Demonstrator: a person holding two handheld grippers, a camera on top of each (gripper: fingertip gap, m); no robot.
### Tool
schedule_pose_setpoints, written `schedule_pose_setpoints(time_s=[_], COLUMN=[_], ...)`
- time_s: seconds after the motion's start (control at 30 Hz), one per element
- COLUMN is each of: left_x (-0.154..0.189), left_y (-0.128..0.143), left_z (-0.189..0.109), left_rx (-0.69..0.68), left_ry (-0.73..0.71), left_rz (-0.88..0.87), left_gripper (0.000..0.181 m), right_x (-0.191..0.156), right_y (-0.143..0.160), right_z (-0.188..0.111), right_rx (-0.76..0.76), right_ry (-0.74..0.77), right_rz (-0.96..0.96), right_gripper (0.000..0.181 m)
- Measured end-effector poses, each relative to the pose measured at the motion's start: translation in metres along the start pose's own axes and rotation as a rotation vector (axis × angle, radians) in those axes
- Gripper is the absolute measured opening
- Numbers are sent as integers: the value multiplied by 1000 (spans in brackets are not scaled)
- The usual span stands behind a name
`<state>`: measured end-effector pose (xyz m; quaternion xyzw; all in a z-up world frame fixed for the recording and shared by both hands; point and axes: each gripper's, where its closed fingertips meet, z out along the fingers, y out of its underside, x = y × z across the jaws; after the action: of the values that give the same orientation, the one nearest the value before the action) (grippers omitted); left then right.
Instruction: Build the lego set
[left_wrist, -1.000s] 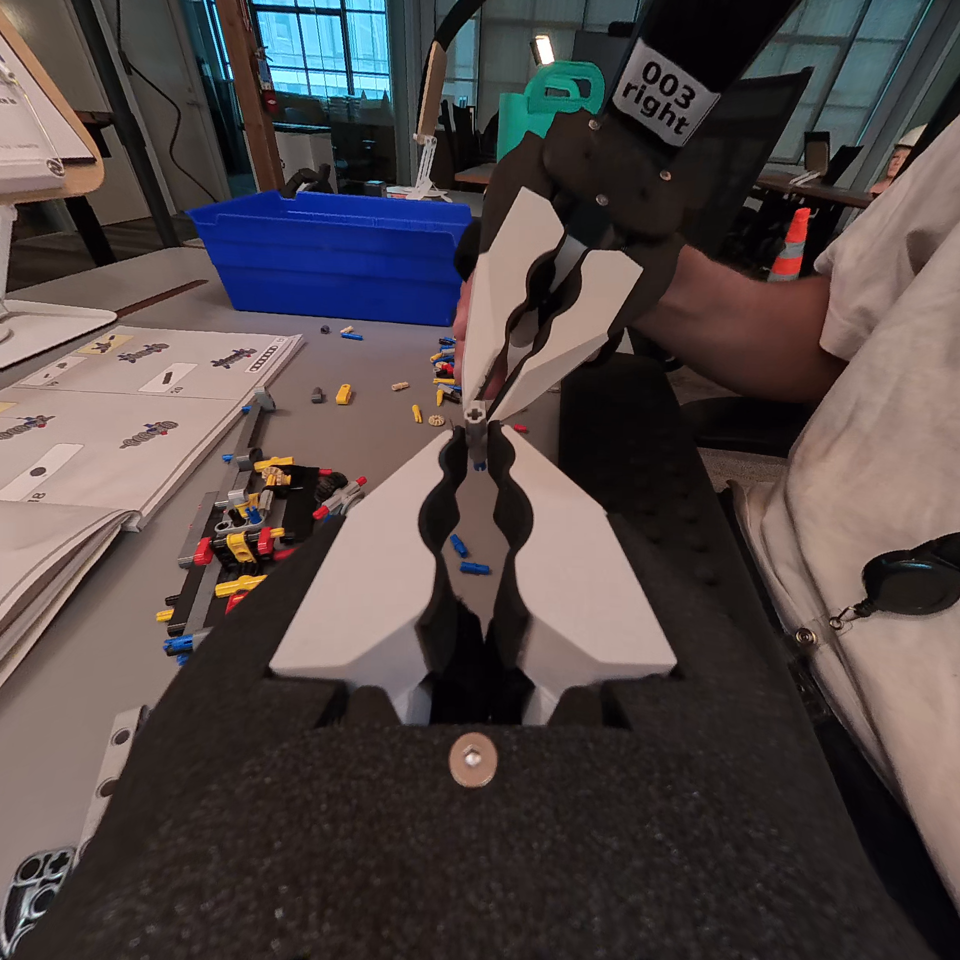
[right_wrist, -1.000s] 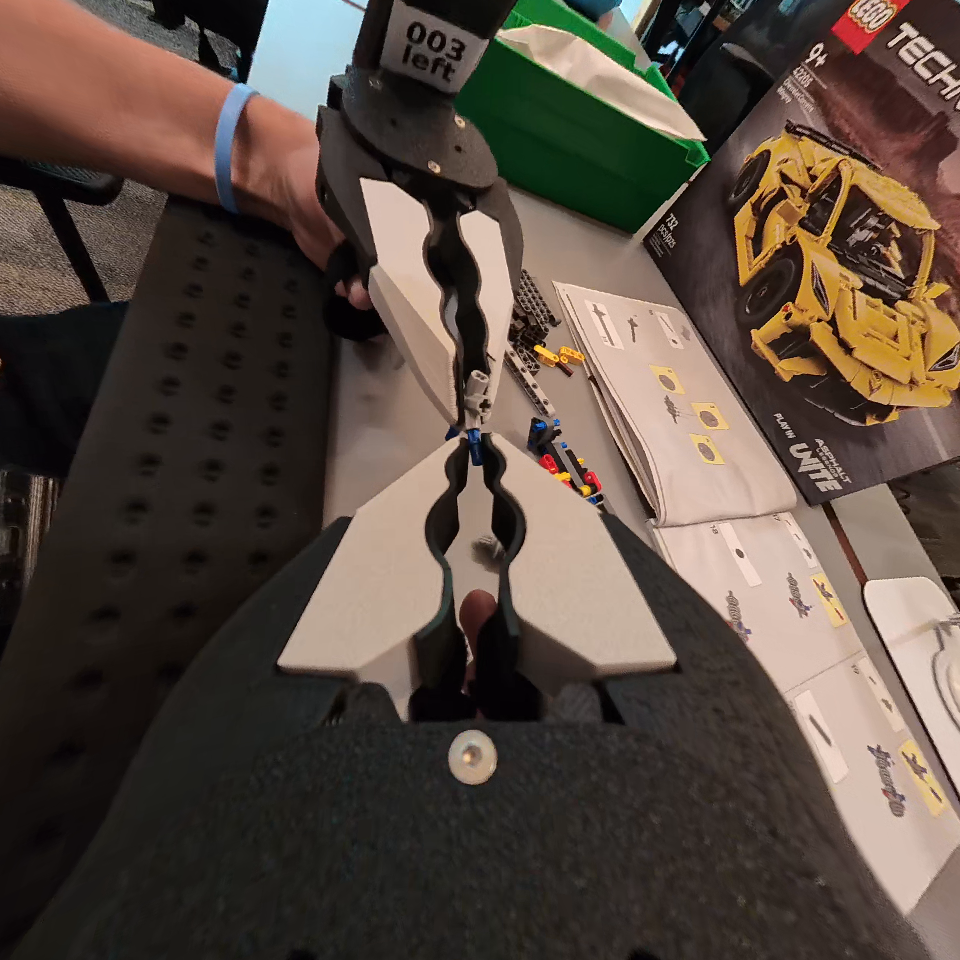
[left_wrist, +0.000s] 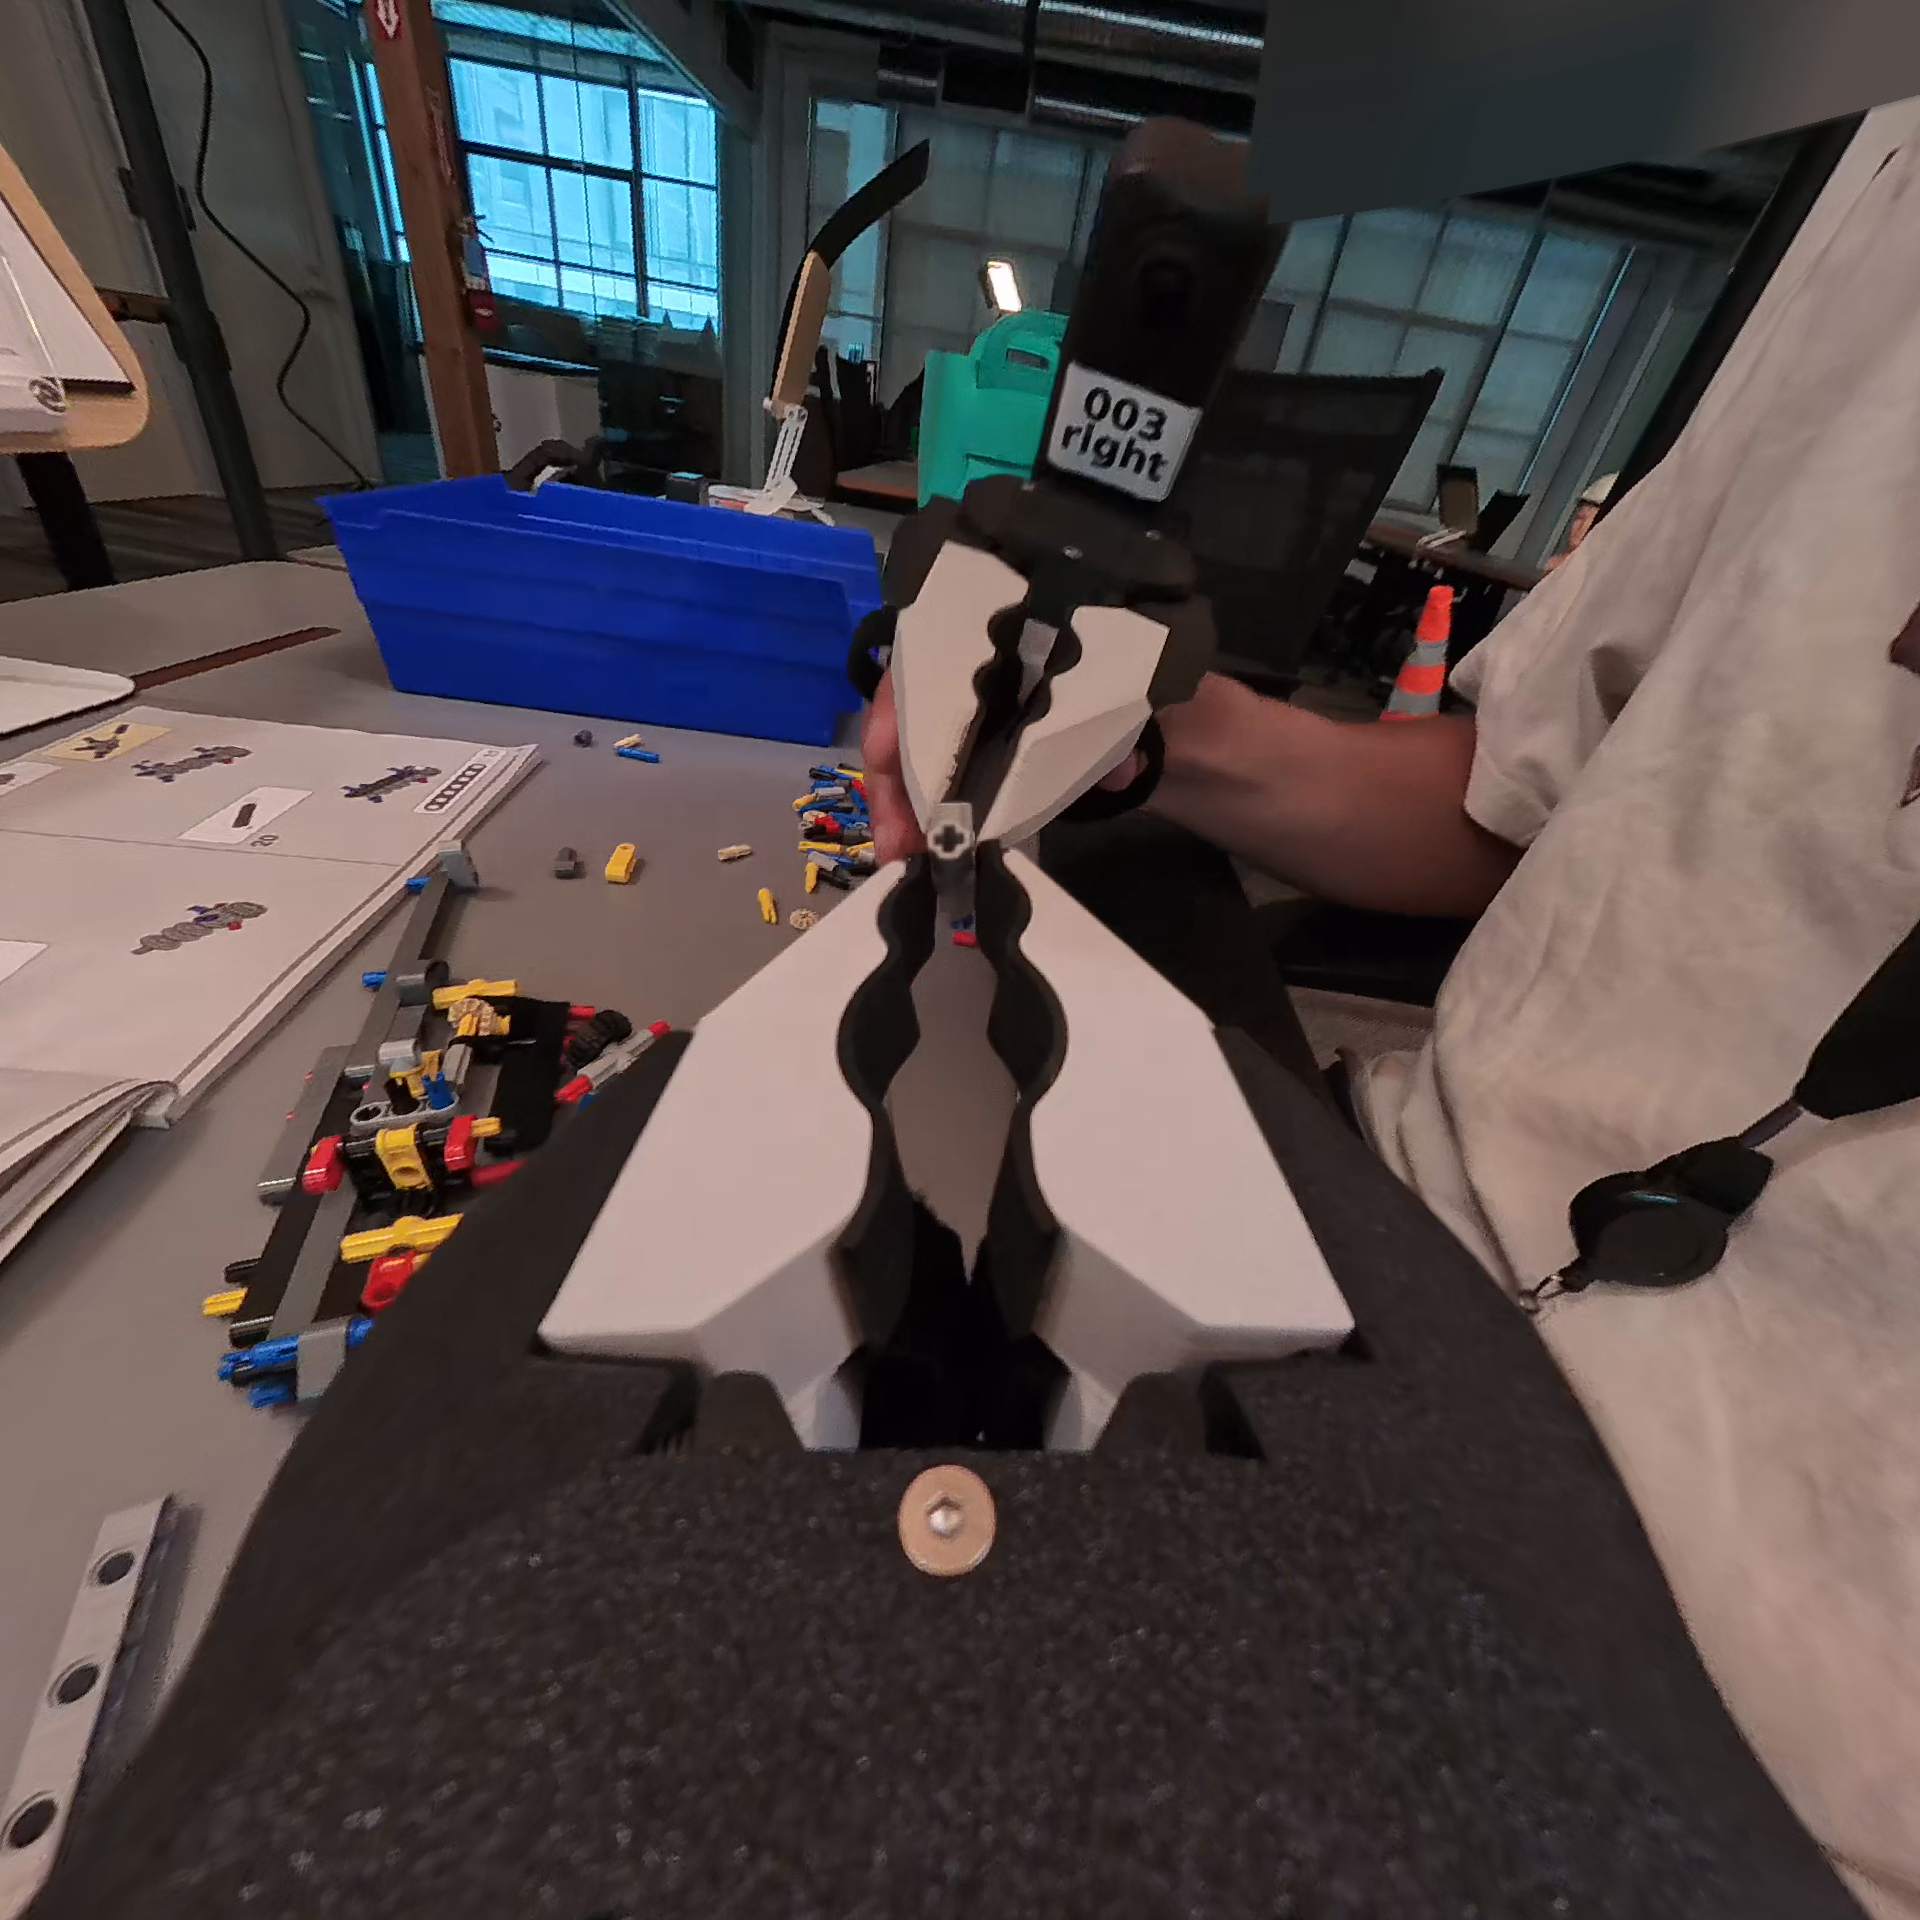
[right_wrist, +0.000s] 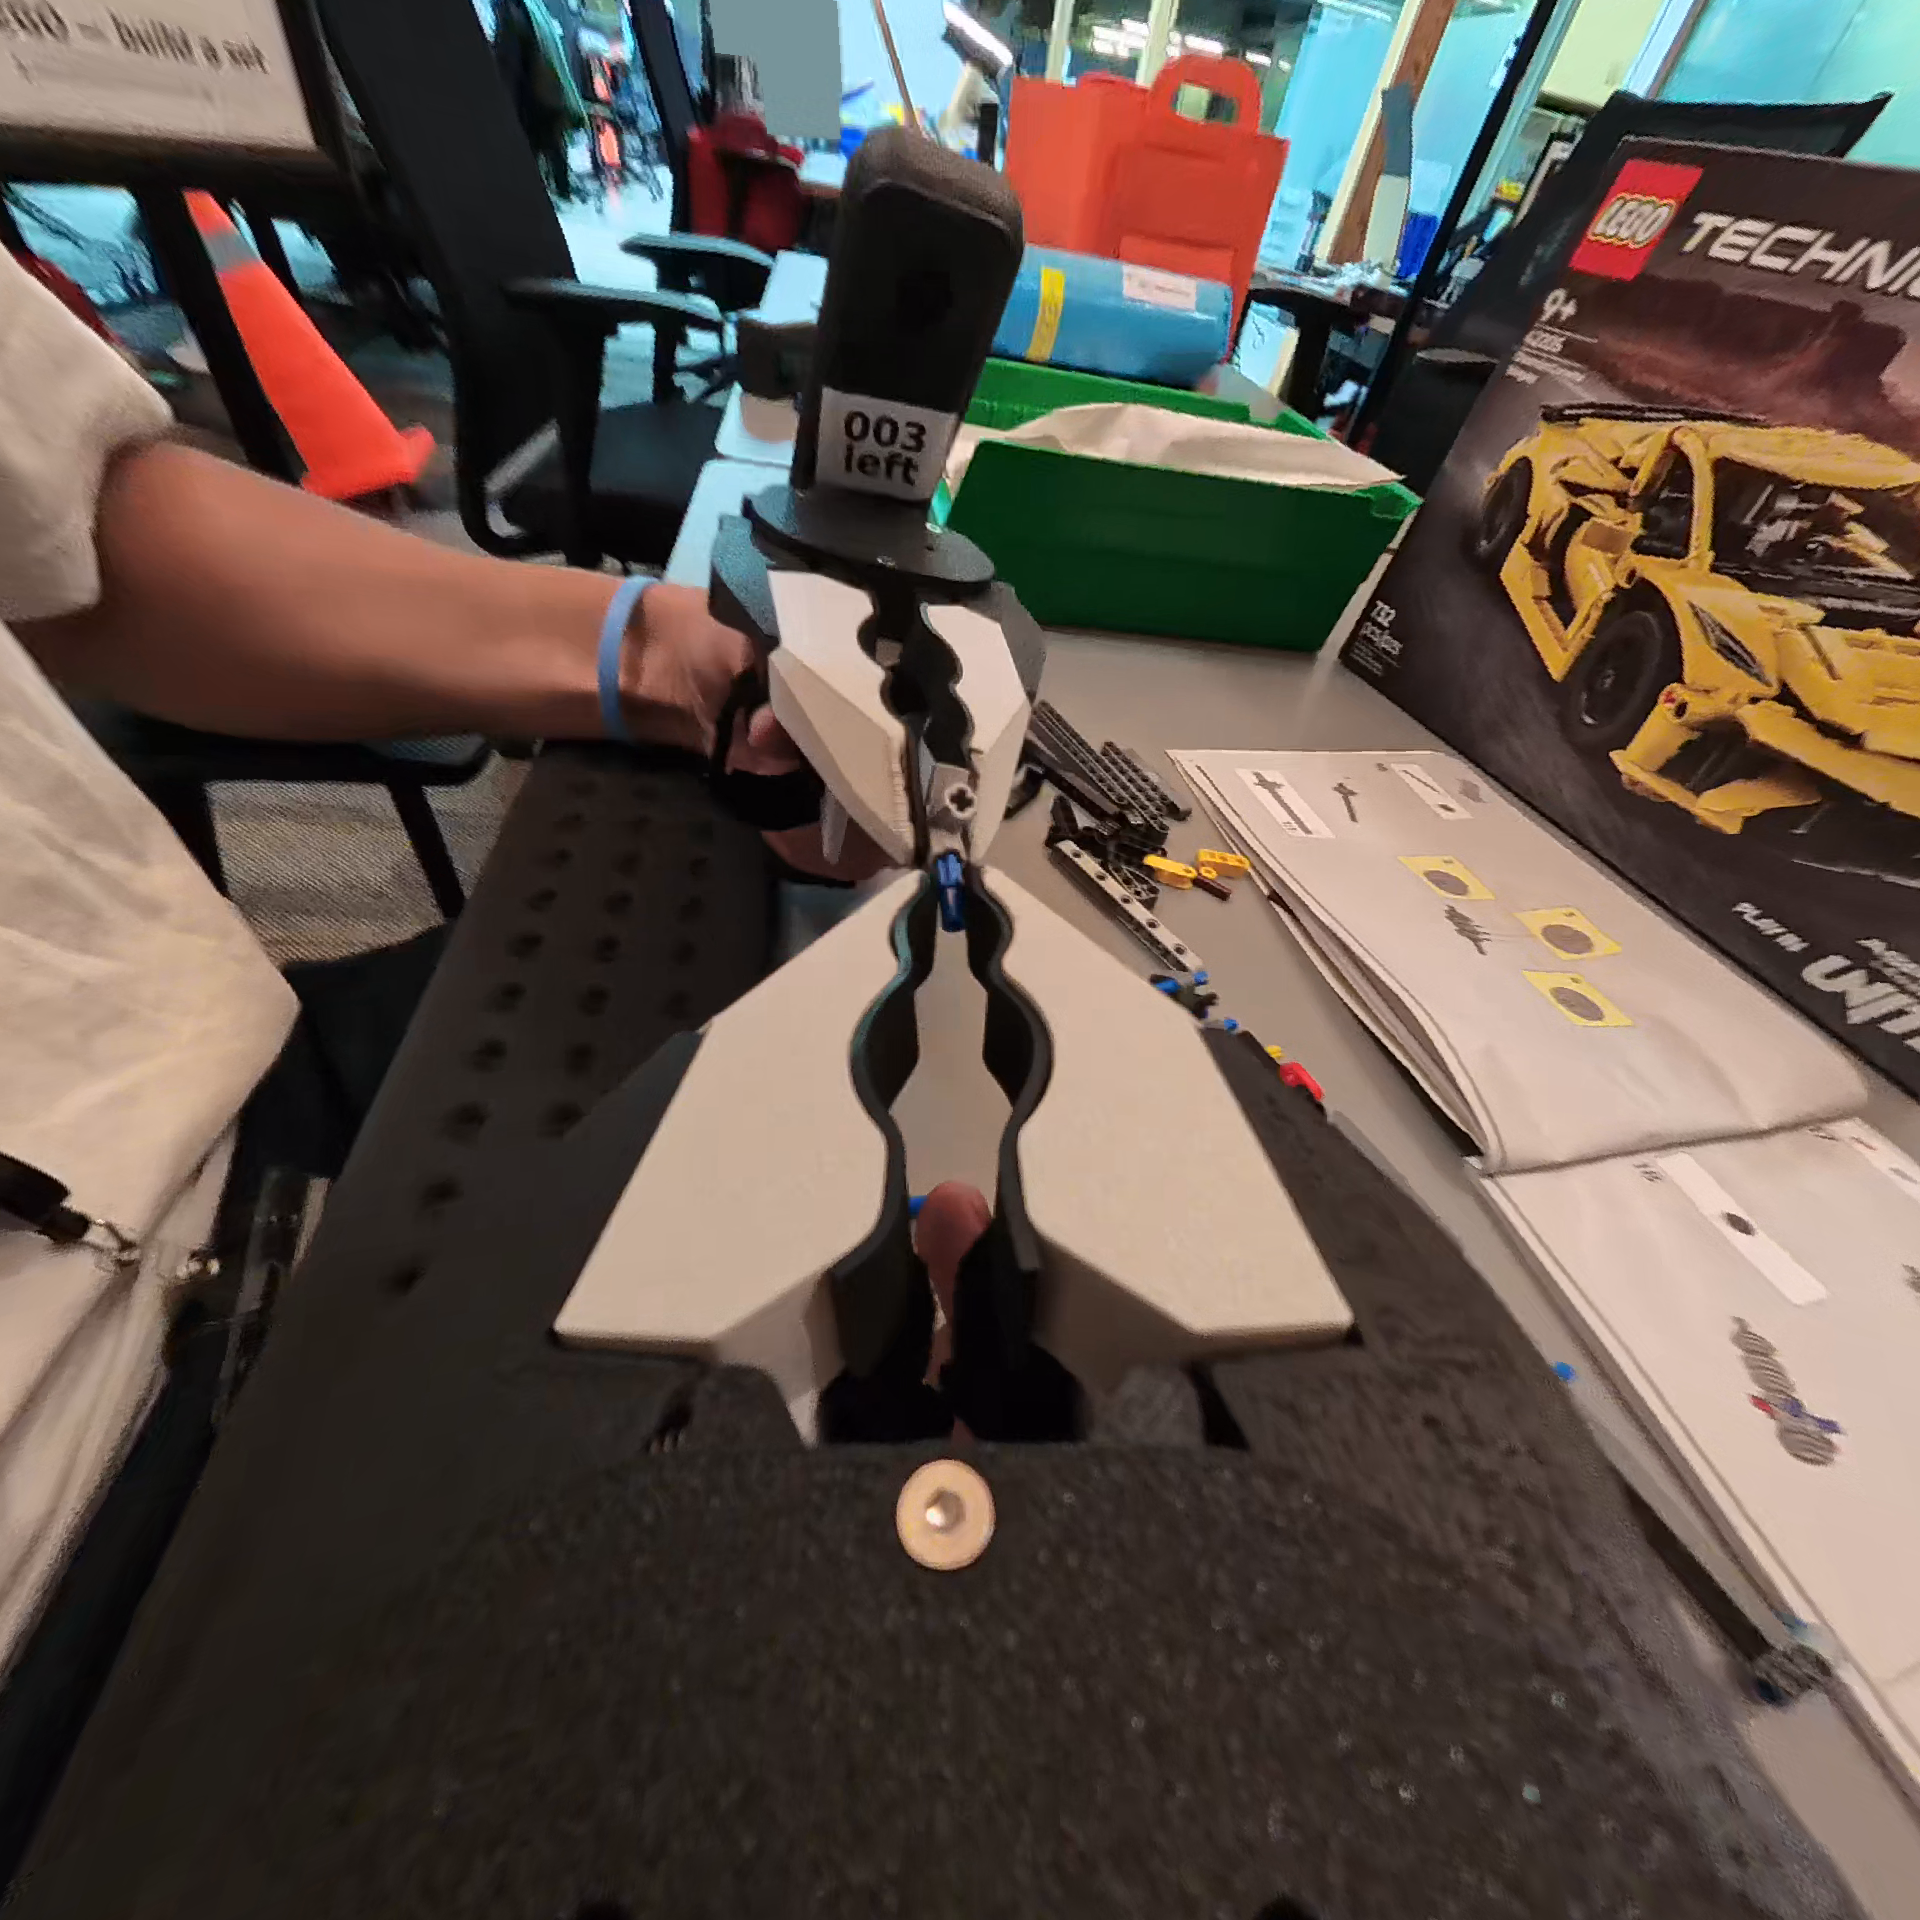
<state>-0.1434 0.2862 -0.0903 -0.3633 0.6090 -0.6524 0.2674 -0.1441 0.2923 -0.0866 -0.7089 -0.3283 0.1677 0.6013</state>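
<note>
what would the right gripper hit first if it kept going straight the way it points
Almost at once, the left gripper: its tips face the right gripper head on, and the blue pin already meets the grey connector held there.

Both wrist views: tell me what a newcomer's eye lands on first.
Dead centre, the two tongs meet tip to tip above the table: the left tongs pinch a small grey connector, and the right tongs pinch a blue pin pressed to its end. Next comes the set's box with its yellow car standing at the right, then the blue bin at the table's far side.

Bare table (left_wrist: 644, 935) between scattered pieces (left_wrist: 831, 821) and booklet (left_wrist: 239, 862)
</note>
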Motion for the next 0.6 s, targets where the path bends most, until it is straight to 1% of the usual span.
schedule_pose_setpoints(time_s=[0.07, 0.17, 0.2, 0.23, 0.3, 0.4, 0.43, 0.53, 0.6], left_x=[-1, 2, 4, 1, -1, -4, -6, -13, -21], left_y=[7, 27, 32, 36, 32, 31, 31, 31, 31], left_z=[3, 12, 16, 17, 15, 11, 11, 10, 8], left_rx=[-37, -160, -191, -213, -187, -184, -186, -188, -190], left_ry=[-7, -2, 8, -9, -26, -61, -72, -107, -161], left_rz=[14, 52, 70, 80, 84, 102, 100, 88, 85], left_gripper=[7, 7, 7, 7, 7, 7, 7, 7, 7], right_x=[0, -12, -16, -14, -12, 1, 6, 25, 43], right_y=[0, -1, 3, 10, 9, 10, 18, 51, 61], right_z=[-1, 3, 8, 11, 6, -16, -23, -44, -62], right_rx=[-27, -67, -122, -193, -214, -184, -195, -298, -292], right_ry=[12, -37, -43, -9, 6, 51, 63, 123, 182], right_rz=[-24, -67, -100, -158, -190, -91, -60, 39, 119], right_gripper=[3, 0, 0, 0, 0, 0, 0, 0, 0])
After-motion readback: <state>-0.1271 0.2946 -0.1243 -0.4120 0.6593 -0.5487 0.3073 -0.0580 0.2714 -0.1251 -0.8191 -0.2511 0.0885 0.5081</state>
